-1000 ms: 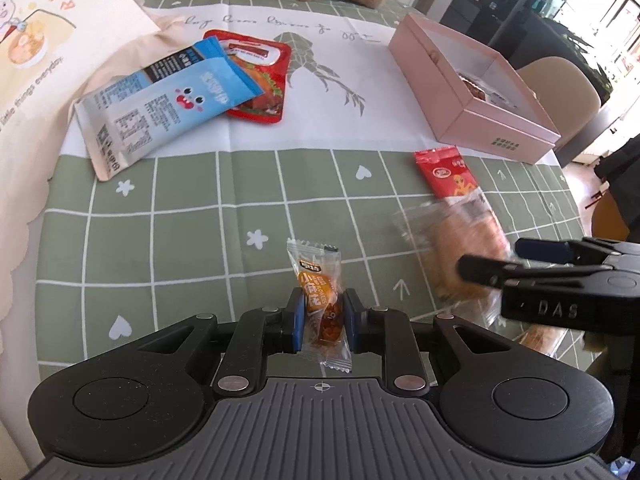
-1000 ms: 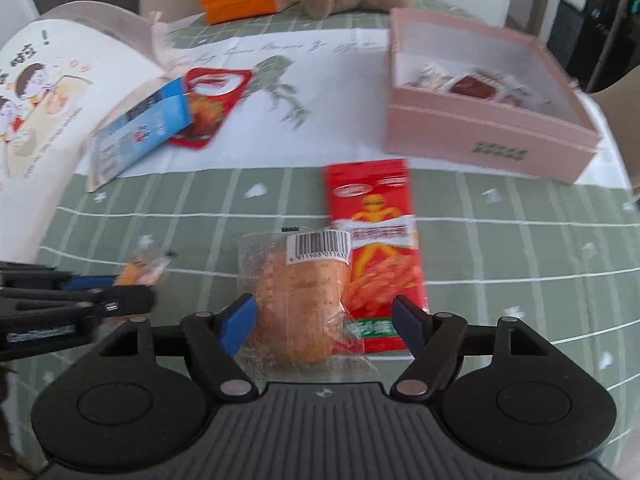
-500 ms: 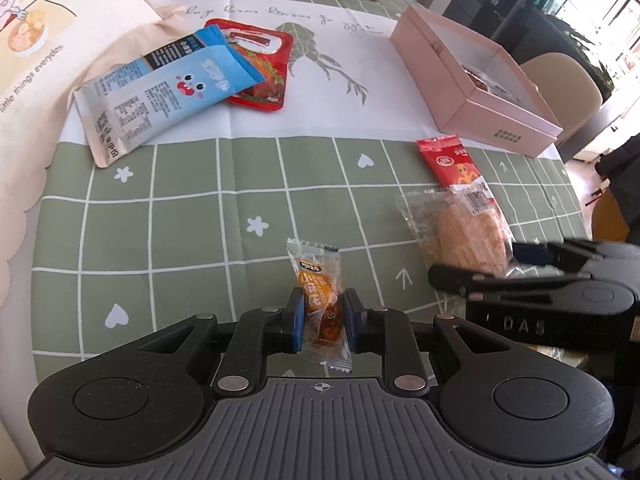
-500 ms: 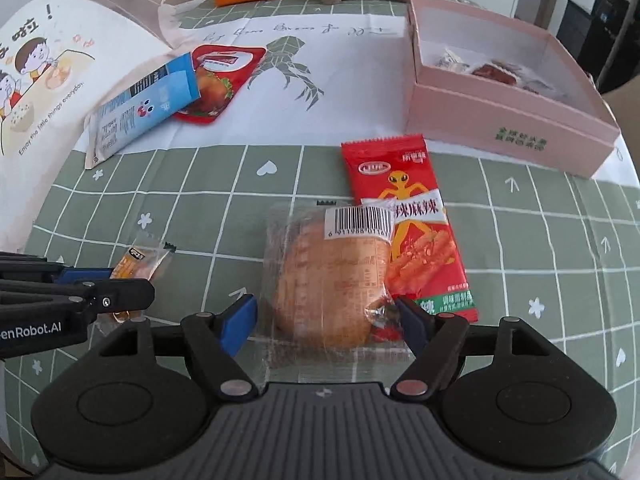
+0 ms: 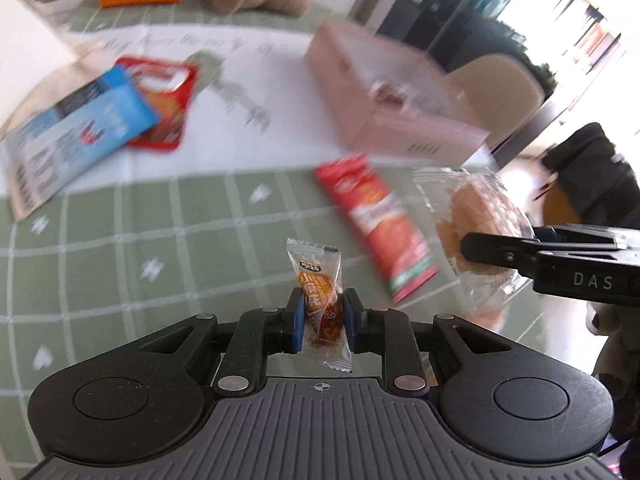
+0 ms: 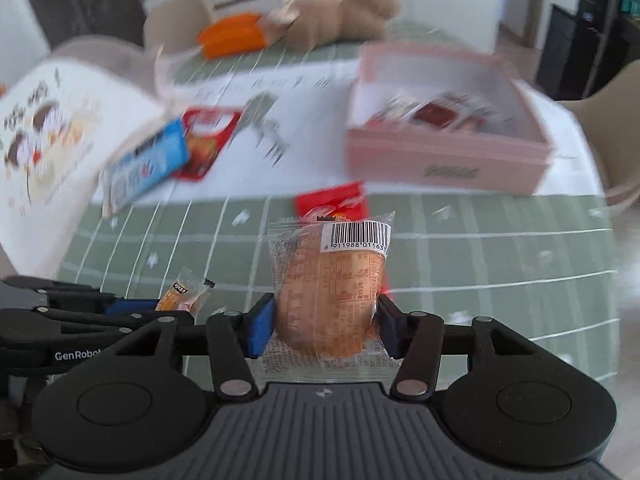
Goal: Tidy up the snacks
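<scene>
Green checked tablecloth [image 5: 120,240] under left claw [image 5: 322,314] pinching candy [image 5: 320,292], right claw [image 6: 325,320] just closing on bun [image 6: 332,284].

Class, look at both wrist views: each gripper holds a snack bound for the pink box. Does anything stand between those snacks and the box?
Nothing visible does. The red packet lies flat on the tablecloth before the pink box, below the lifted bread pack and small candy.

Left gripper [image 5: 322,316] clamped on small orange candy packet [image 5: 318,294], packet upright between the blue pads. At 3 o'clock, right gripper [image 5: 476,249] grips a clear-wrapped bun [image 5: 478,216], its jaws just closing. Red snack packet [image 5: 374,220] flat on green checked tablecloth [image 5: 120,248] at 1 o'clock; pink box [image 5: 384,96] beyond, blurred.
</scene>
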`<state>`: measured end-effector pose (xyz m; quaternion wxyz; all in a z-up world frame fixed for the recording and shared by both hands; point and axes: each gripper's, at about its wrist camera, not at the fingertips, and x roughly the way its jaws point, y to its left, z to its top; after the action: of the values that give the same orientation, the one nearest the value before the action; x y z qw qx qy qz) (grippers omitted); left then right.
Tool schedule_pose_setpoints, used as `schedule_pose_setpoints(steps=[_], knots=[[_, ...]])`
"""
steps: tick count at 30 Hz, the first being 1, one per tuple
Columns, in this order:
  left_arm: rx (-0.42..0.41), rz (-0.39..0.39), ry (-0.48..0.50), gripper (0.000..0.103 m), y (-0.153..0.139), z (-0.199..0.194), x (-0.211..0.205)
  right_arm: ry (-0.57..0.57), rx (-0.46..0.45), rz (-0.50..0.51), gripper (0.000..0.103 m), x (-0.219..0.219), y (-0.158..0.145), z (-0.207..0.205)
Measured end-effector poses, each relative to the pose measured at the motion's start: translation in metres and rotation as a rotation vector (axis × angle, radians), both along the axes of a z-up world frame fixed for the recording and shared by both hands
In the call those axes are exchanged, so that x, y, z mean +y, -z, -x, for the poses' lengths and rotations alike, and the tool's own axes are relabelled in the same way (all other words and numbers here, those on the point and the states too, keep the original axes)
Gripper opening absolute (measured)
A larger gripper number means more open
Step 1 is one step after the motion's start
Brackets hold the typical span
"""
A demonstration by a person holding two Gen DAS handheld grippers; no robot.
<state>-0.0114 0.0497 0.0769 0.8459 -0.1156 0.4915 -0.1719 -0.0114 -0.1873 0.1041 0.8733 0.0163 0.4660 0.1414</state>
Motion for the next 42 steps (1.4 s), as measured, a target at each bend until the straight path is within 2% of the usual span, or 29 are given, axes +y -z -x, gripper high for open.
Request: schedule_pose_setpoints(steps=[3, 8, 10, 12, 14, 15, 16, 18, 21, 23, 27, 30, 33, 37, 39, 42], knots=[[-0.060, 0.068, 0.020, 0.024, -0.032, -0.020, -0.012, 0.044, -0.086, -0.002, 0.053, -0.023, -0.030, -0.001], [-0.236, 0.130, 0.104, 0.024, -0.116, -0.075, -0.041, 0.073, -0.287, -0.039, 0.053, -0.050, -0.105, -0.026], [-0.271, 0.142, 0.126, 0.024, -0.140, -0.103, -0.054, 0.082, -0.348, -0.033, 0.053, -0.055, -0.129, -0.045], [-0.277, 0.184, 0.115, 0.025, -0.150, -0.140, -0.063, 0.117, -0.367, -0.020, 0.053, -0.060, -0.139, -0.070], [-0.227, 0.264, 0.105, 0.028, -0.135, -0.185, -0.069, 0.149, -0.345, -0.071, 0.056, -0.071, -0.137, -0.103], [-0.180, 0.278, 0.105, 0.029, -0.119, -0.206, -0.072, 0.153, -0.314, -0.098, 0.070, -0.078, -0.131, -0.120], [-0.130, 0.258, 0.099, 0.029, -0.099, -0.223, -0.076, 0.167, -0.278, -0.102, 0.075, -0.083, -0.121, -0.137], [-0.091, 0.157, 0.069, 0.030, -0.069, -0.233, -0.081, 0.219, -0.210, -0.066, 0.075, -0.092, -0.098, -0.154], [-0.086, 0.129, 0.055, 0.030, -0.043, -0.217, -0.068, 0.210, -0.149, -0.051, 0.074, -0.107, -0.067, -0.143], [-0.098, 0.040, 0.028, 0.030, -0.034, -0.207, -0.054, 0.193, -0.106, -0.031, 0.074, -0.114, -0.045, -0.126], [-0.182, -0.231, 0.024, 0.030, -0.027, -0.184, -0.021, 0.163, -0.014, 0.011, 0.074, -0.113, -0.005, -0.086], [-0.204, -0.303, -0.027, 0.030, -0.031, -0.172, 0.022, 0.159, 0.058, 0.000, 0.074, -0.102, 0.018, -0.053], [-0.162, -0.309, -0.157, 0.030, -0.023, -0.170, 0.075, 0.183, 0.140, -0.074, 0.074, -0.102, 0.032, -0.022], [-0.079, -0.252, -0.293, 0.030, -0.002, -0.165, 0.132, 0.209, 0.230, -0.156, 0.074, -0.097, 0.046, 0.017], [-0.037, -0.231, -0.343, 0.030, 0.013, -0.161, 0.148, 0.219, 0.260, -0.170, 0.074, -0.093, 0.049, 0.032], [-0.016, -0.179, -0.391, 0.031, 0.022, -0.153, 0.154, 0.214, 0.310, -0.222, 0.074, -0.083, 0.056, 0.049]])
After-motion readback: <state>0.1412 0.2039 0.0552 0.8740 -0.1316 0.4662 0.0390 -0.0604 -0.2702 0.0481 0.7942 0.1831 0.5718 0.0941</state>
